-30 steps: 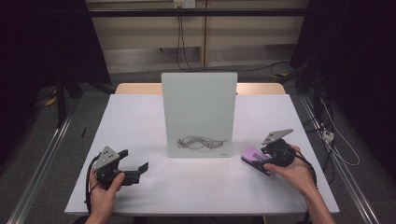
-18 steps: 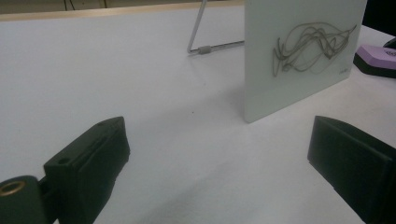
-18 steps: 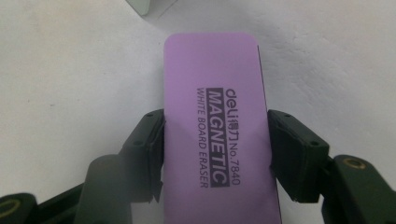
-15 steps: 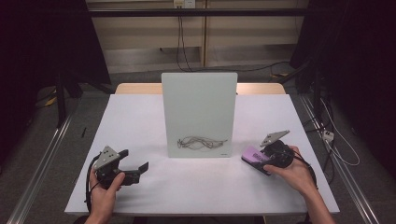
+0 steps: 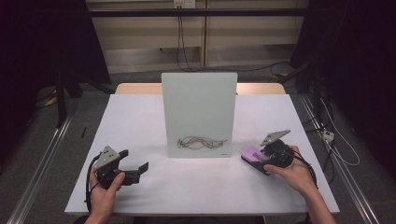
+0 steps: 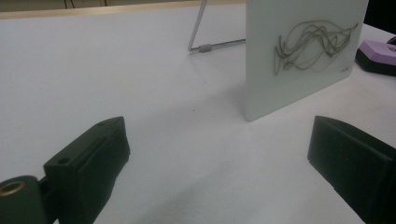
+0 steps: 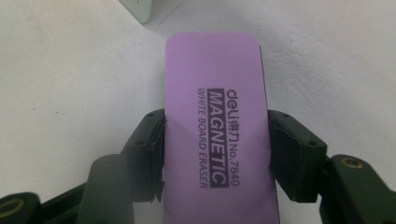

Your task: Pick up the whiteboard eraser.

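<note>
Clamping my right gripper (image 7: 215,154) on purple eraser (image 7: 217,126) flat near desk's right edge, jaws just closed, ready for wiping scribbled whiteboard (image 5: 199,114); left gripper (image 5: 125,169) wide open, empty.

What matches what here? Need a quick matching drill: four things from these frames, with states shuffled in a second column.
Things:
1. purple magnetic whiteboard eraser
2. upright white board
3. left gripper
4. grey scribble

States:
A. jaws apart, nothing between them
B. drawn low on the board's face
C. clamped between the jaws of the right gripper
D. standing on the white table, propped by a wire stand

Pairs: 1-C, 2-D, 3-A, 4-B
</note>
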### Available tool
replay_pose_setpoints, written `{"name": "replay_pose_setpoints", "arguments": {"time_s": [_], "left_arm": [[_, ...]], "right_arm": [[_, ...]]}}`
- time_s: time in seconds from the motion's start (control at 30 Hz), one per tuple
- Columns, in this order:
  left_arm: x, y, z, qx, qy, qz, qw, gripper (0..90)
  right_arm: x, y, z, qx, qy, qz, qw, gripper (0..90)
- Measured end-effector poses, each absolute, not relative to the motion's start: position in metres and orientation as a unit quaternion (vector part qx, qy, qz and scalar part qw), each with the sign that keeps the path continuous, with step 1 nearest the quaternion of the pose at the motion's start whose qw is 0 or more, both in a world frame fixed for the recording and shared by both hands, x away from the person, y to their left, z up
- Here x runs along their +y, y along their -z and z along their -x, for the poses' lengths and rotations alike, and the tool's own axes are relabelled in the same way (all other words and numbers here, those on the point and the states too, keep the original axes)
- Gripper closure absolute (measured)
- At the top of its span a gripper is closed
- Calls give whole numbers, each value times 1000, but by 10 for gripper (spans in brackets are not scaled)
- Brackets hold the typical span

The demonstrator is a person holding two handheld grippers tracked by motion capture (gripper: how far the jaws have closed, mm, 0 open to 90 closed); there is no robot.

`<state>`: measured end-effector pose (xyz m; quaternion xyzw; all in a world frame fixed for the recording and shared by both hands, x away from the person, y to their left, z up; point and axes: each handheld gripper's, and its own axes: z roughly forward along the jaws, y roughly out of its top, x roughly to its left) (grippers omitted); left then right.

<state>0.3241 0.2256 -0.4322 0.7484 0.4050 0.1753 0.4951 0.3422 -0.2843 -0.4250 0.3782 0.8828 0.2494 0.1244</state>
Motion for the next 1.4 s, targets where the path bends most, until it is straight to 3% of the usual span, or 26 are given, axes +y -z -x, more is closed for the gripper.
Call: {"name": "replay_pose_setpoints", "arguments": {"time_s": [1.4], "left_arm": [[227,434,-326,403,-173,-752,492,51]], "right_arm": [[-278,410,-322,822,-394,-373,172,413]]}}
